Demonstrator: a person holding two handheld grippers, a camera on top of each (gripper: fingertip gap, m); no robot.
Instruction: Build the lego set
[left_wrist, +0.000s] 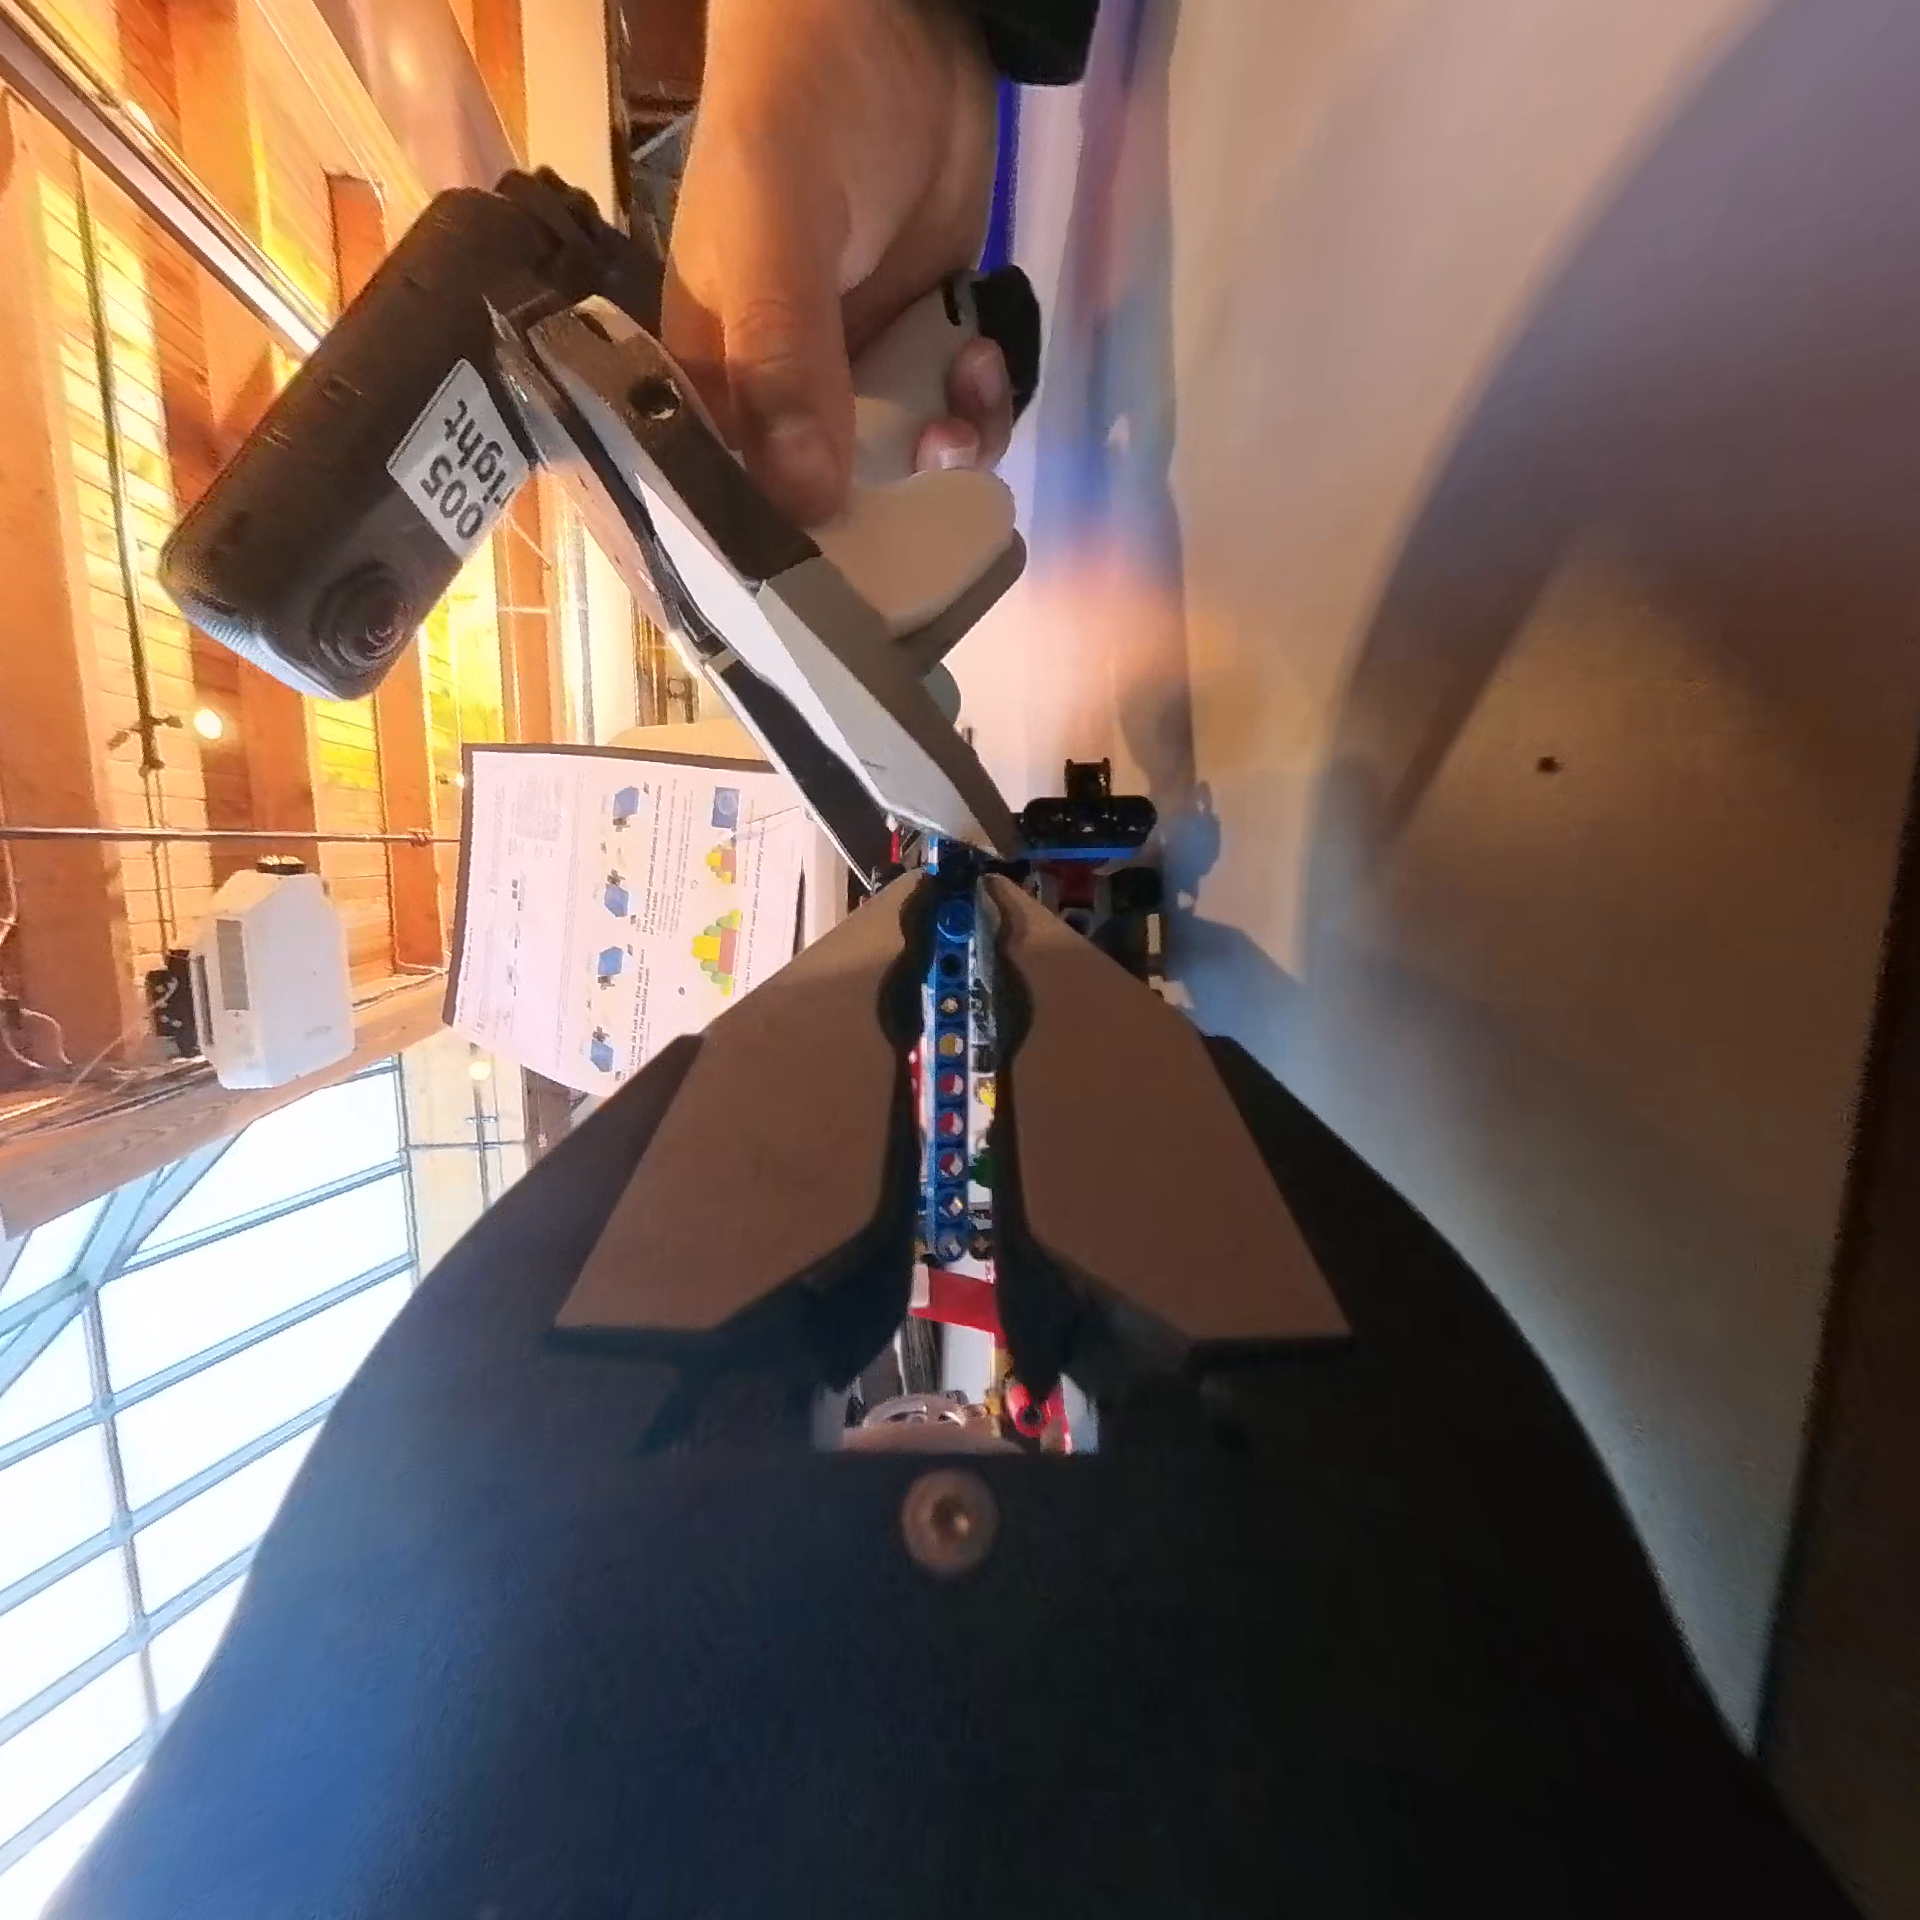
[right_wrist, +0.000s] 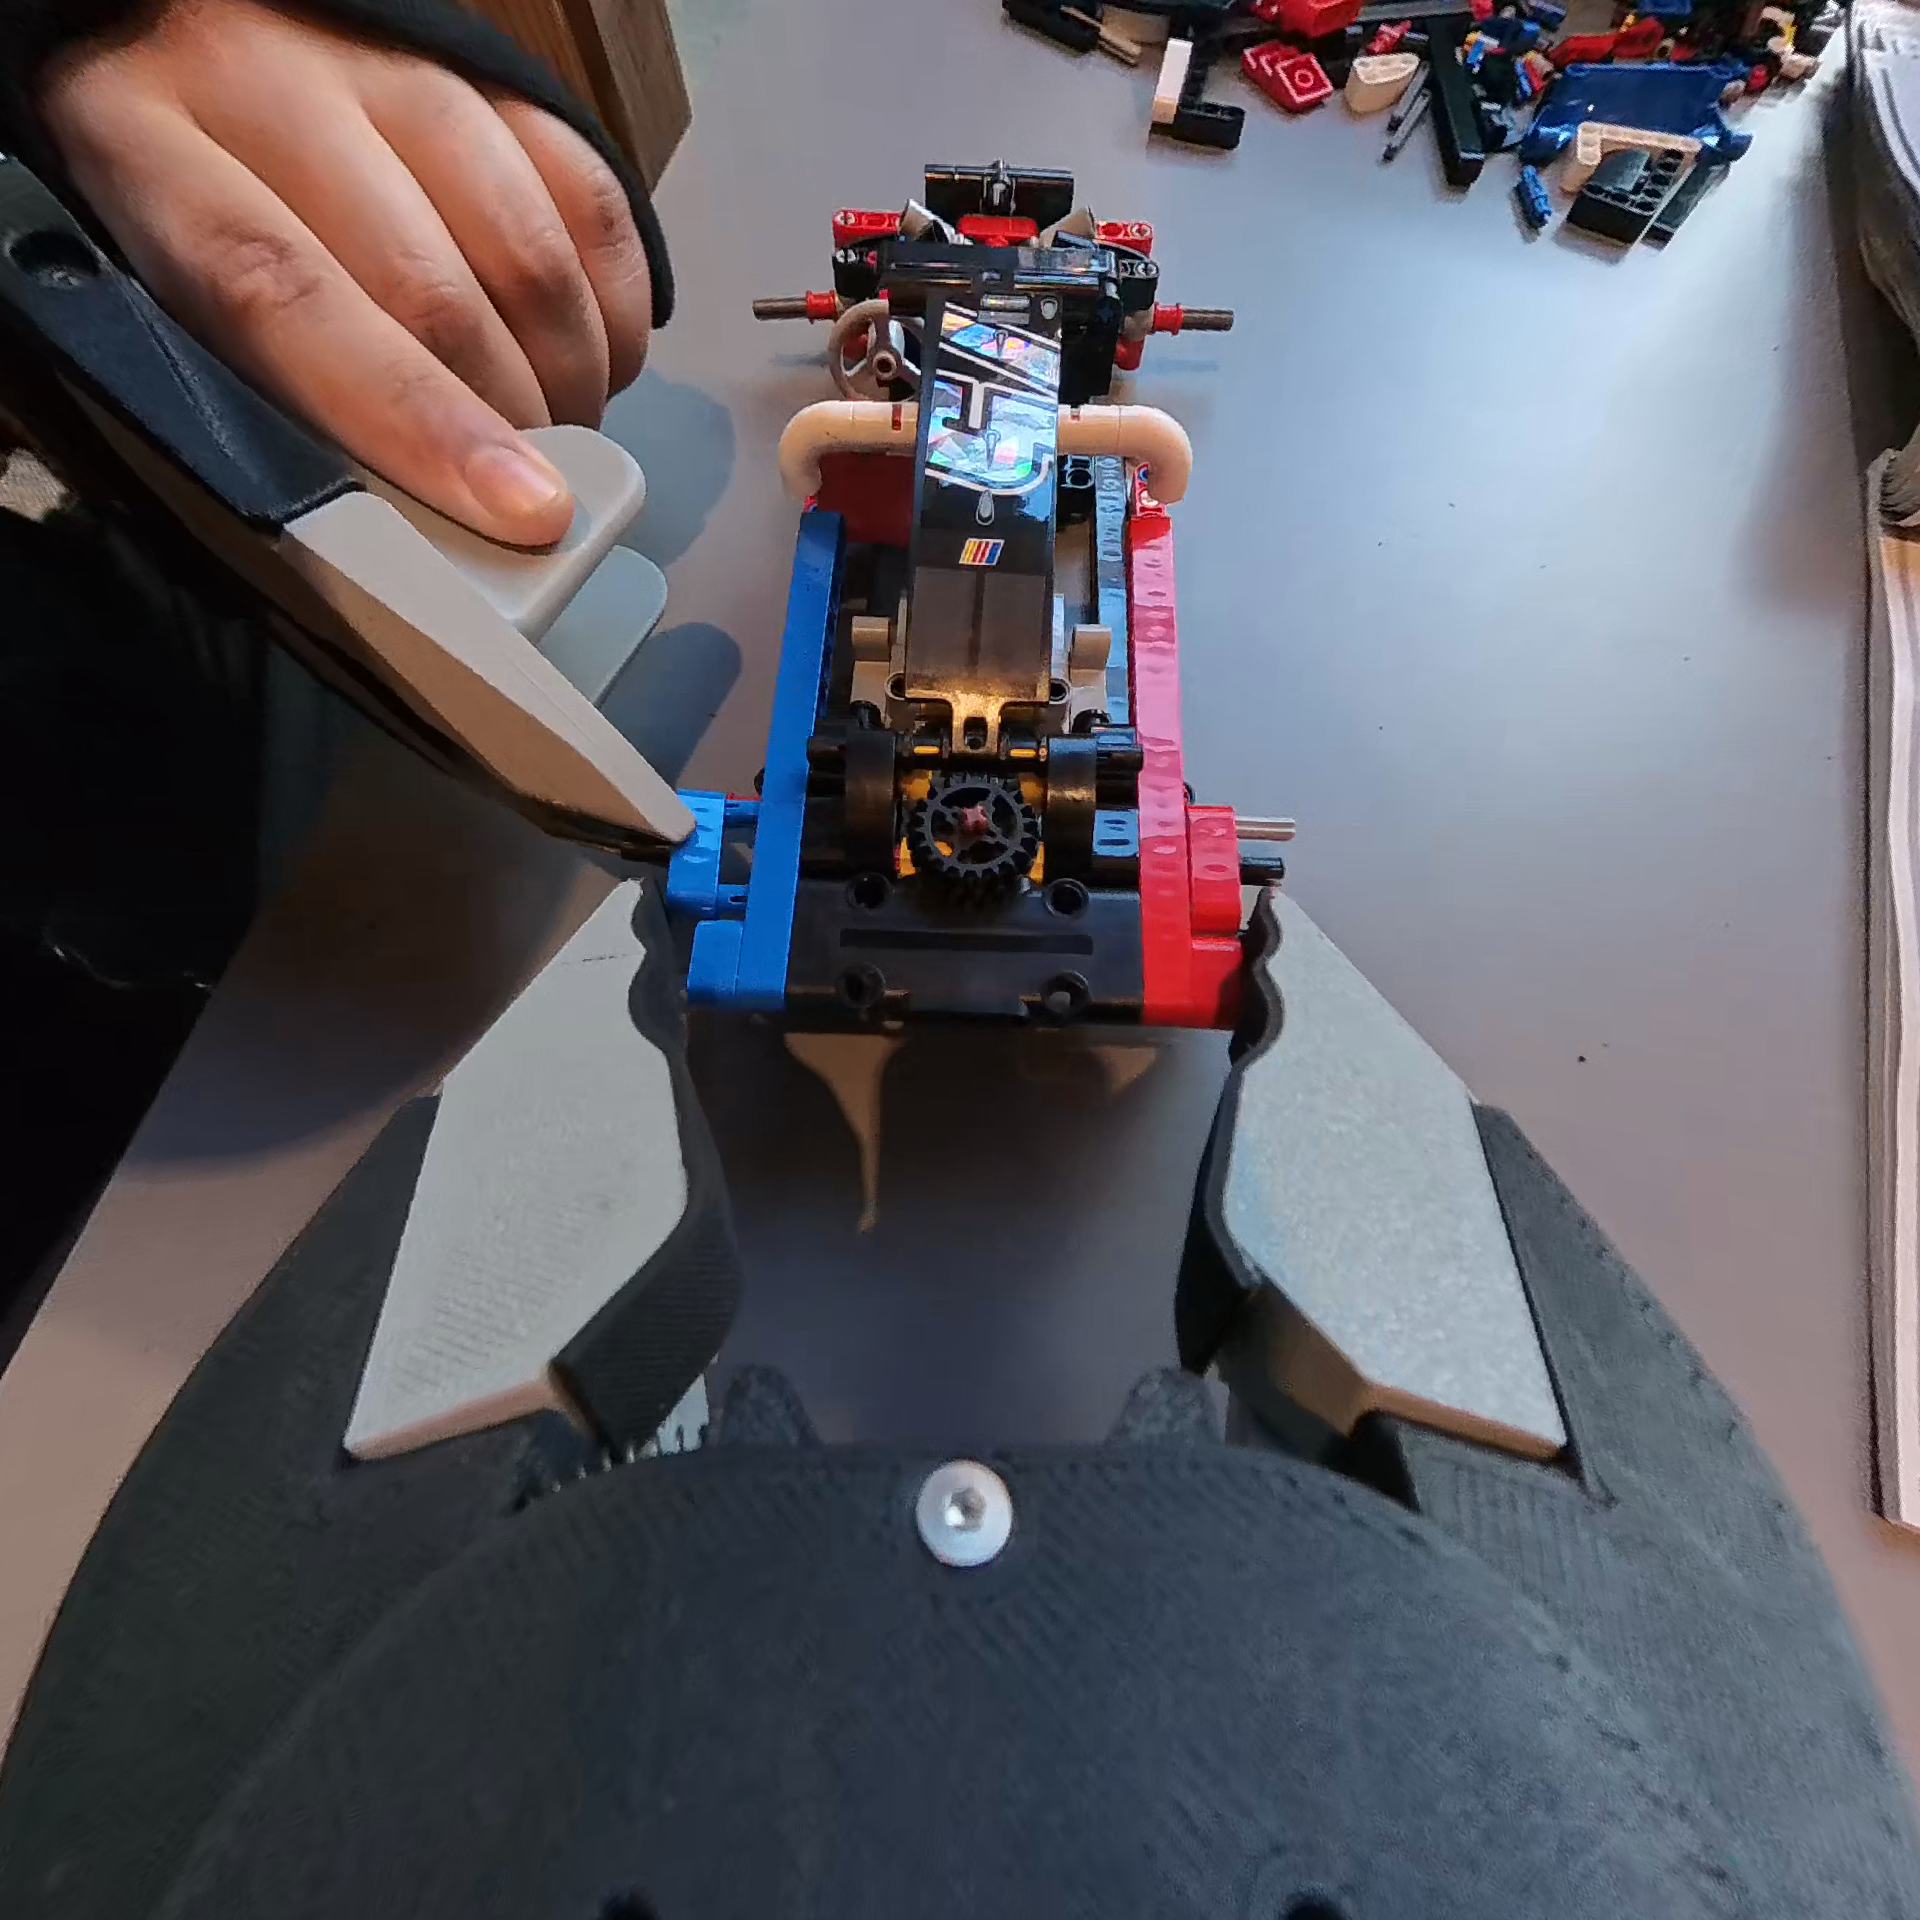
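Observation:
A part-built Lego car chassis (right_wrist: 977, 644) lies on the grey table (right_wrist: 1507, 727), with a blue beam along its left side, a red beam along its right and a black gear at the near end. My right gripper (right_wrist: 951, 914) spans the chassis's near end, one pad against the blue side and one against the red. My left gripper (left_wrist: 964, 883) is nearly closed, pinching the short blue piece (right_wrist: 707, 842) that sticks out from the blue side. It comes in from the left in the right wrist view (right_wrist: 665, 831). The right gripper (left_wrist: 987, 831) also shows in the left wrist view.
A pile of loose Lego parts (right_wrist: 1455, 94) lies at the far right of the table. A booklet (right_wrist: 1891, 935) lies along the right edge. A printed instruction sheet (left_wrist: 623, 914) stands behind the chassis. A wooden block (right_wrist: 623, 83) is at the far left.

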